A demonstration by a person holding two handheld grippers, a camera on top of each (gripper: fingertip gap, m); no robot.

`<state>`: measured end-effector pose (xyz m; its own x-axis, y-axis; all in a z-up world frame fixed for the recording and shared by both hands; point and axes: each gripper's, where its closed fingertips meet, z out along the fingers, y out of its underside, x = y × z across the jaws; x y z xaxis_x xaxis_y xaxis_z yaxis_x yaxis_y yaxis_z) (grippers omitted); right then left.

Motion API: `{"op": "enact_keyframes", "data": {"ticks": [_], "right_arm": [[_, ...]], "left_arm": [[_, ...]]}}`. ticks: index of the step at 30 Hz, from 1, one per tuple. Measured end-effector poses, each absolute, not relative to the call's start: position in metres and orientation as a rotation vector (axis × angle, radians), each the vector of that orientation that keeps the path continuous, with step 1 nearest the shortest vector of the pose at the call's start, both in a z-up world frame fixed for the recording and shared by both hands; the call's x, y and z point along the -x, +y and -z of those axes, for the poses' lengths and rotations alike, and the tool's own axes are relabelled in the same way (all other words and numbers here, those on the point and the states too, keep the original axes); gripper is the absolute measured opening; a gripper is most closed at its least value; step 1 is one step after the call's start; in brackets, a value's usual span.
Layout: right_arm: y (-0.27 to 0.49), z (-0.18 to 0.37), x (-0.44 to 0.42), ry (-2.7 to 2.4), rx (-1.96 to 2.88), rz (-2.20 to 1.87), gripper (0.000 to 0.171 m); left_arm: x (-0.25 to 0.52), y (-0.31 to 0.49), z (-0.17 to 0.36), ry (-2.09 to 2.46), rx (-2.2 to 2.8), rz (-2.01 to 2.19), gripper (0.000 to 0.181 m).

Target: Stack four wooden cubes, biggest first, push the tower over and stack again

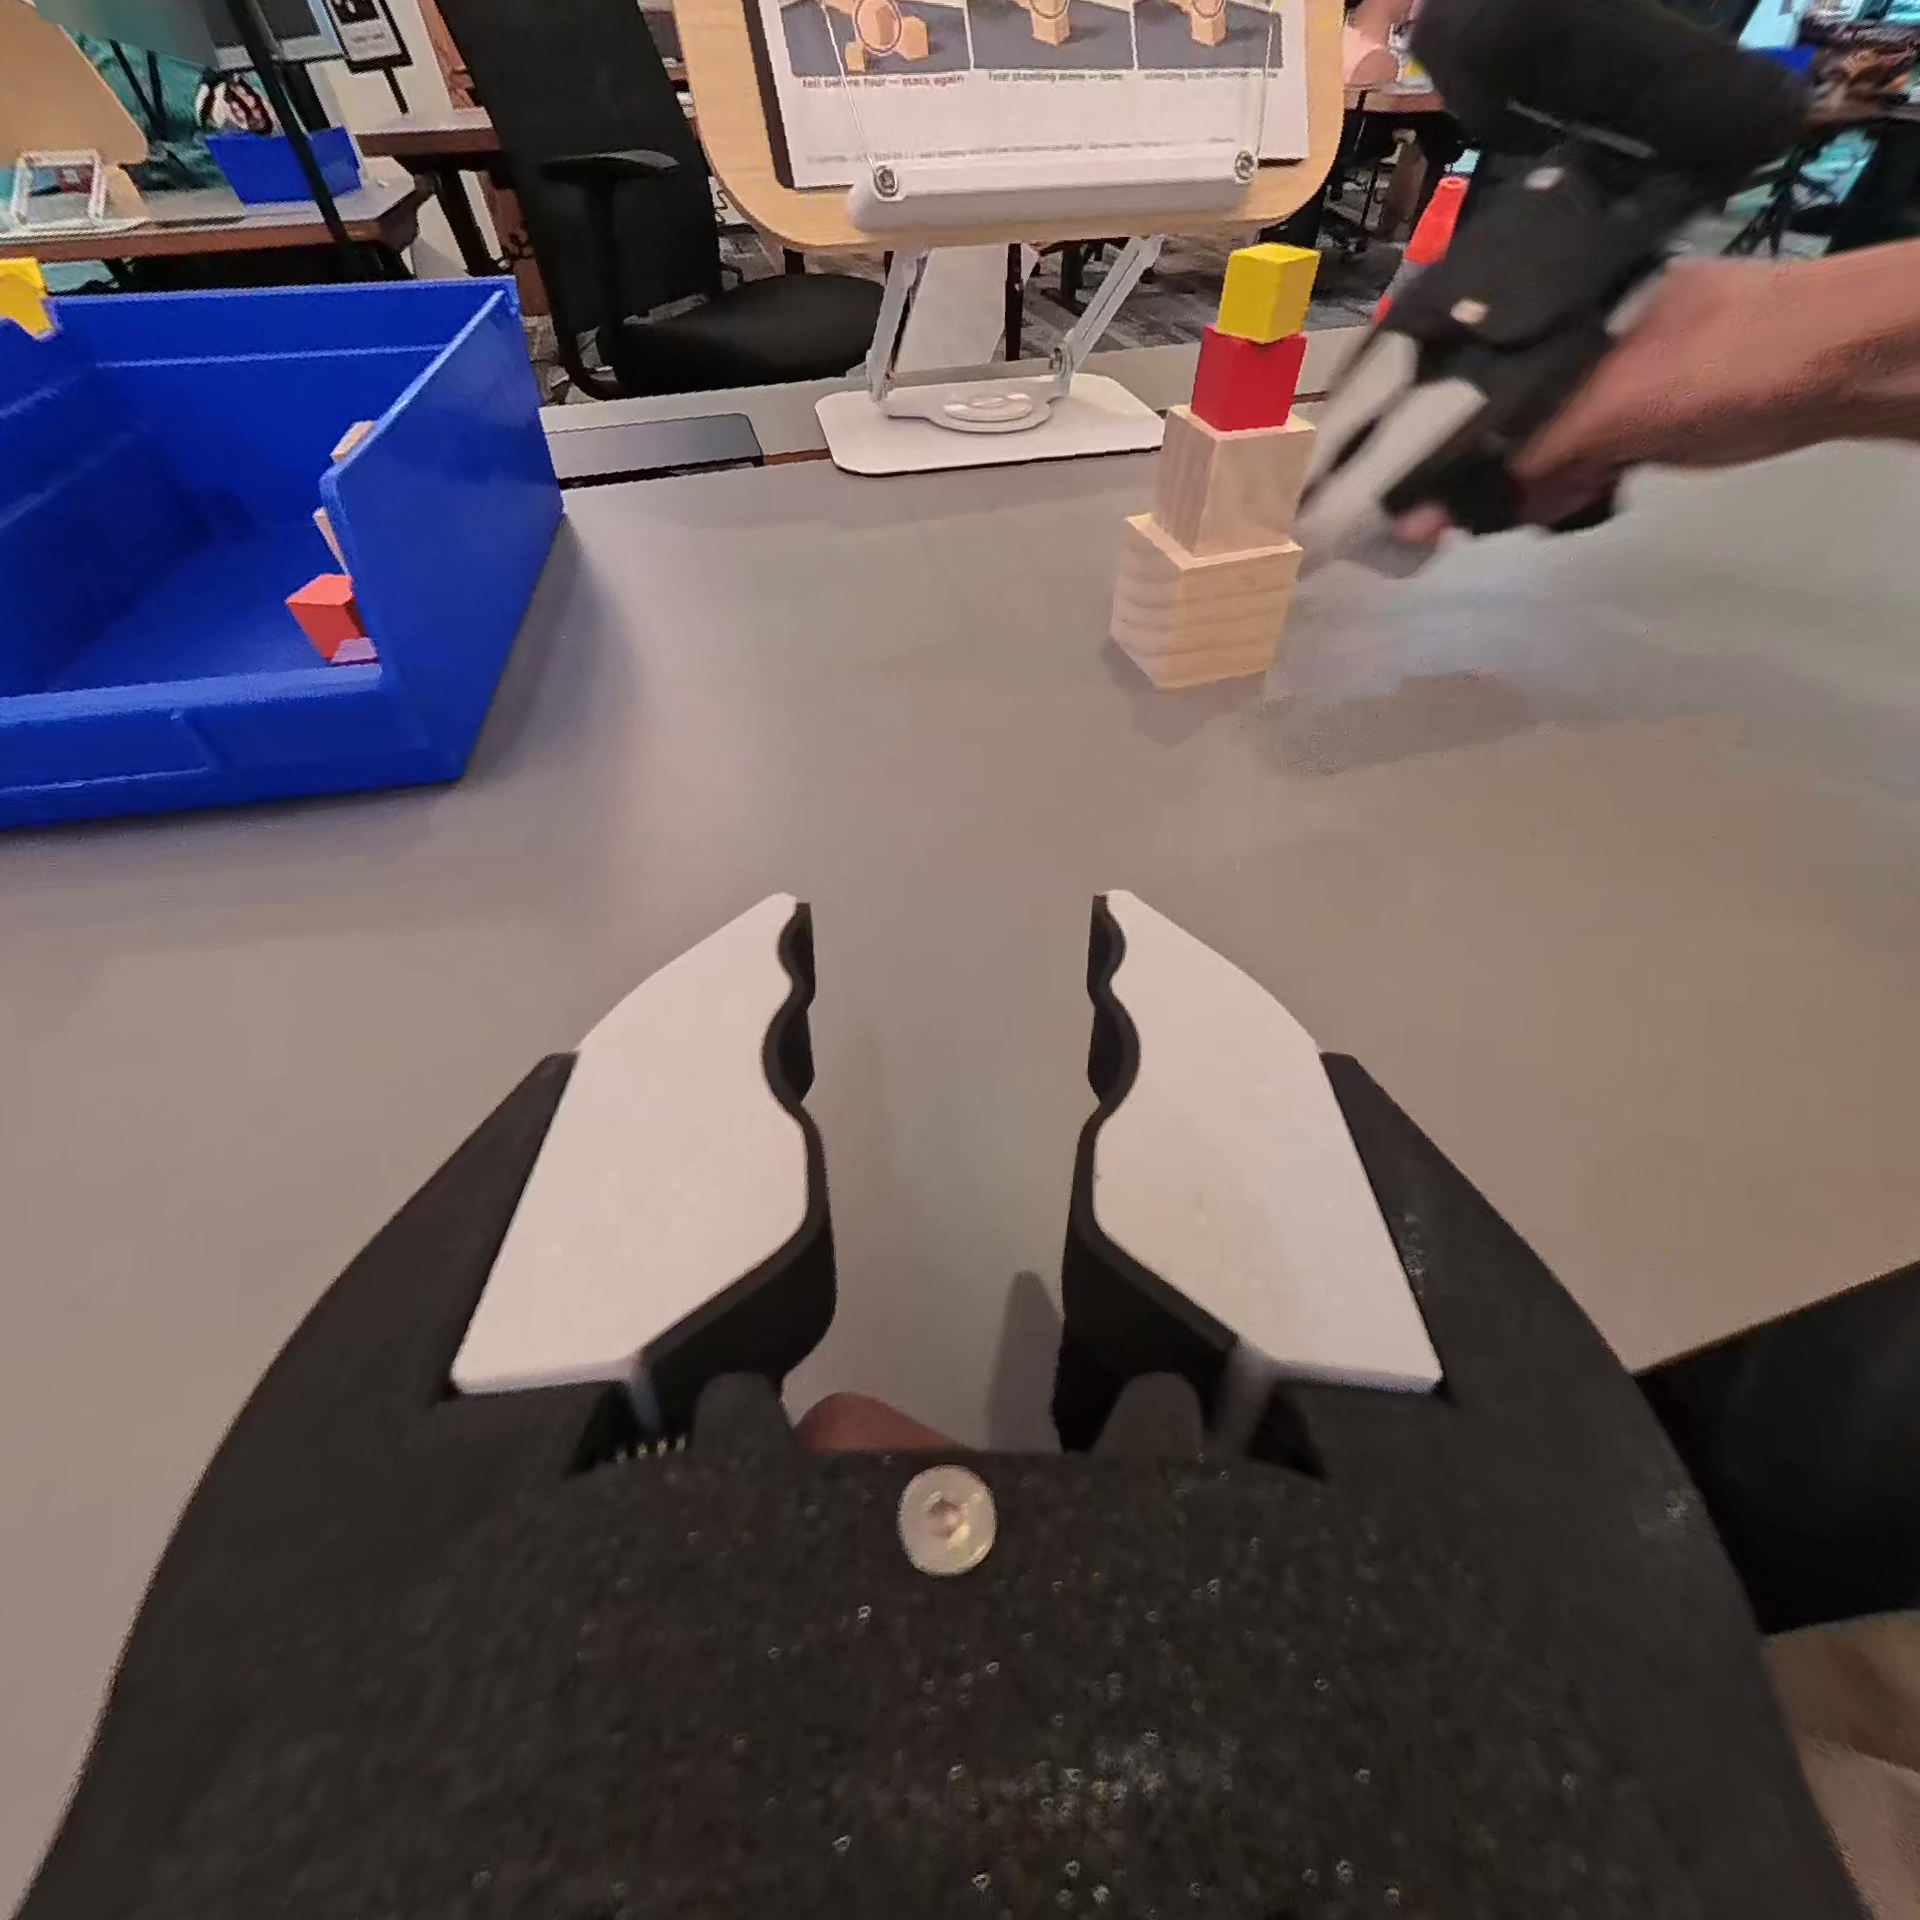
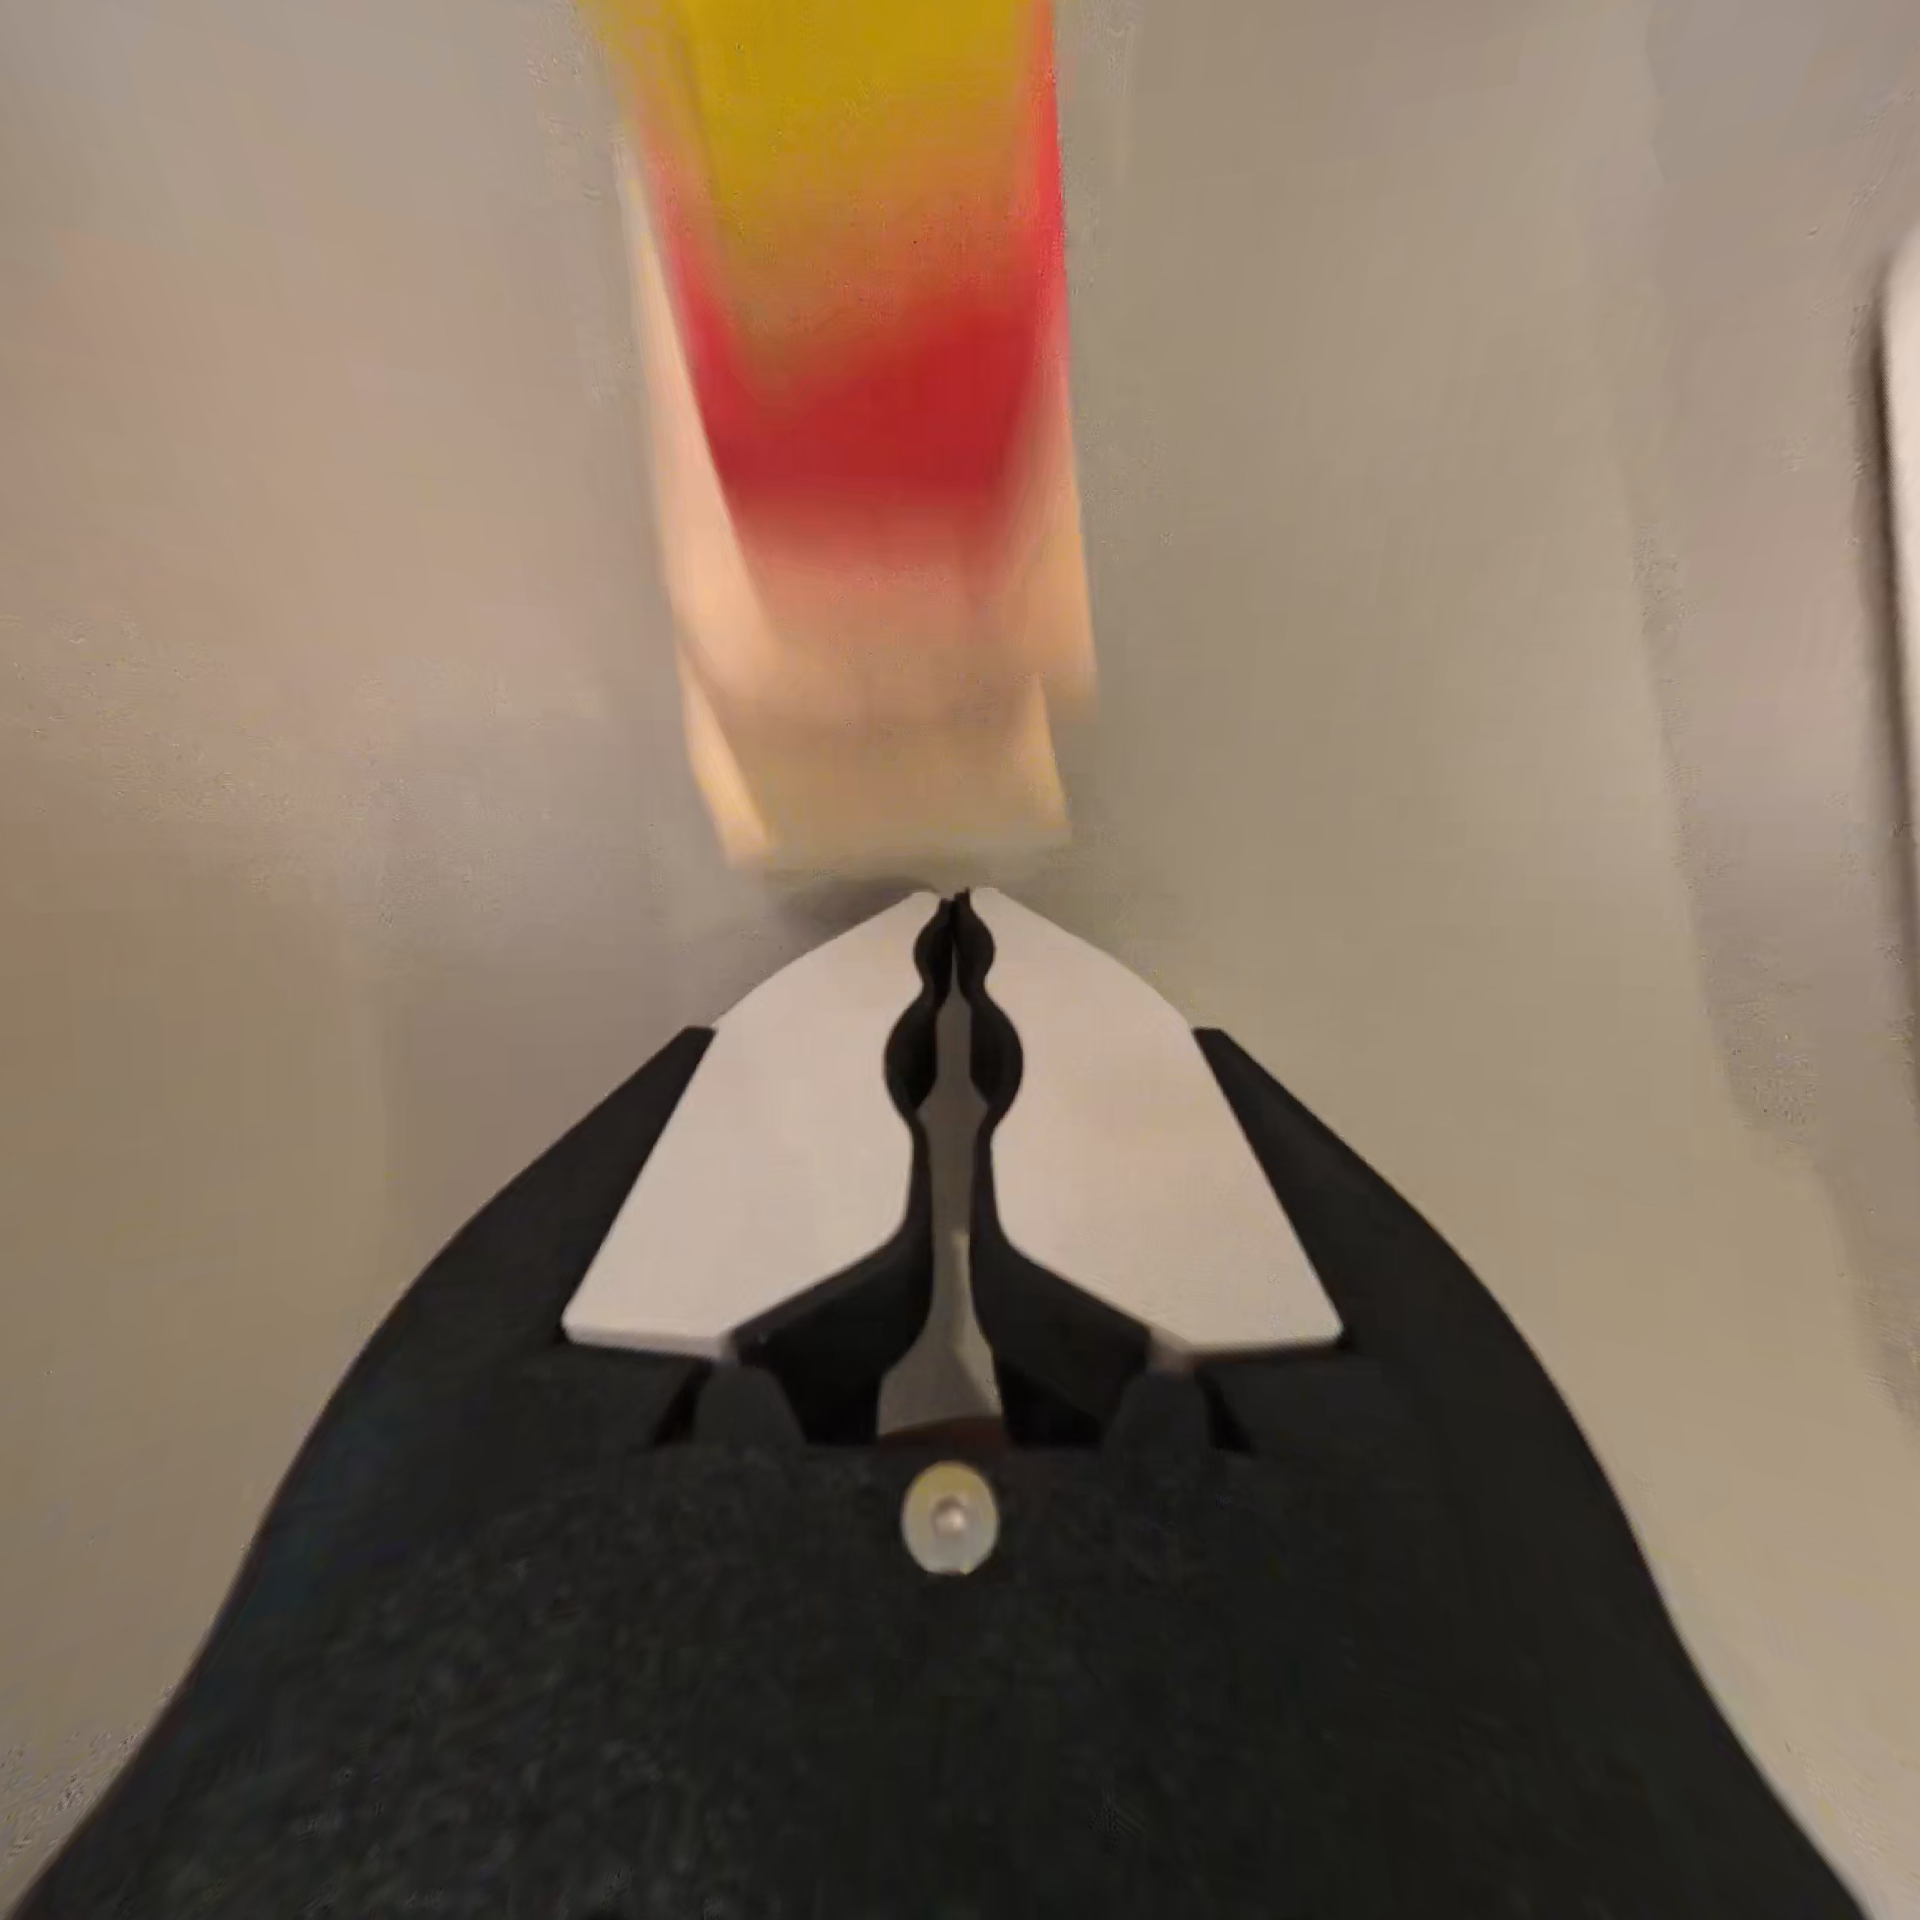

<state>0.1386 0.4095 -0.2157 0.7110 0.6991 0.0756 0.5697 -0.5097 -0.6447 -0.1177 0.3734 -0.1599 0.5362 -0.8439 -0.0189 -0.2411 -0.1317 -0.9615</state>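
Your right gripper [image 2: 954, 902]: fingers pressed together tip to tip, nothing between them, tips right at the base of the tower [image 2: 873, 582], which shows here only as a smear of pale wood, red and yellow. From the left wrist view, that same gripper is blurred and sits just beside the tower's two lower cubes; contact cannot be told. Your left gripper [image 1: 951, 914]: fingers spread apart, empty, low over the grey table [image 1: 727, 810], well apart from the stack. Tower standing: large wooden cube [image 1: 1205, 603] at the bottom, smaller wooden cube [image 1: 1231, 478] on it, red cube [image 1: 1247, 379] next, yellow cube [image 1: 1262, 293] on top. Blue bin [image 1: 436, 582] off to the left, with spare blocks inside.
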Motion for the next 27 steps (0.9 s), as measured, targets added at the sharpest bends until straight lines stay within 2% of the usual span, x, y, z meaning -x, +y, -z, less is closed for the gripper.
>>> {"op": "enact_keyframes", "data": {"ticks": [2, 4, 11, 17, 21, 24, 27], "right_arm": [[0.442, 0.193, -0.093, -0.875, 2.104, -0.365, 0.0], [0.44, 0.211, -0.107, -0.889, 2.237, -0.216, 0.0], [0.349, 0.186, -0.142, -0.754, 2.298, -0.028, 0.0], [0.282, 0.164, -0.11, -0.593, 2.181, -0.035, 0.001], [0.259, 0.165, -0.077, -0.418, 2.098, -0.18, 0.02], [0.254, 0.168, -0.082, -0.217, 2.079, -0.152, 0.044], [0.247, 0.173, -0.094, -0.01, 2.052, -0.163, 0.051]], "left_arm": [[0.116, 0.372, 0.161, 0.94, 1.664, 0.678, 0.05], [0.118, 0.371, 0.163, 0.948, 1.666, 0.653, 0.05], [0.136, 0.379, 0.187, 0.939, 1.733, 0.581, 0.051], [0.137, 0.381, 0.188, 0.934, 1.726, 0.539, 0.052], [0.137, 0.38, 0.182, 0.894, 1.7, 0.532, 0.052], [0.129, 0.376, 0.176, 0.889, 1.693, 0.535, 0.051], [0.116, 0.373, 0.169, 0.907, 1.675, 0.513, 0.052]]}}
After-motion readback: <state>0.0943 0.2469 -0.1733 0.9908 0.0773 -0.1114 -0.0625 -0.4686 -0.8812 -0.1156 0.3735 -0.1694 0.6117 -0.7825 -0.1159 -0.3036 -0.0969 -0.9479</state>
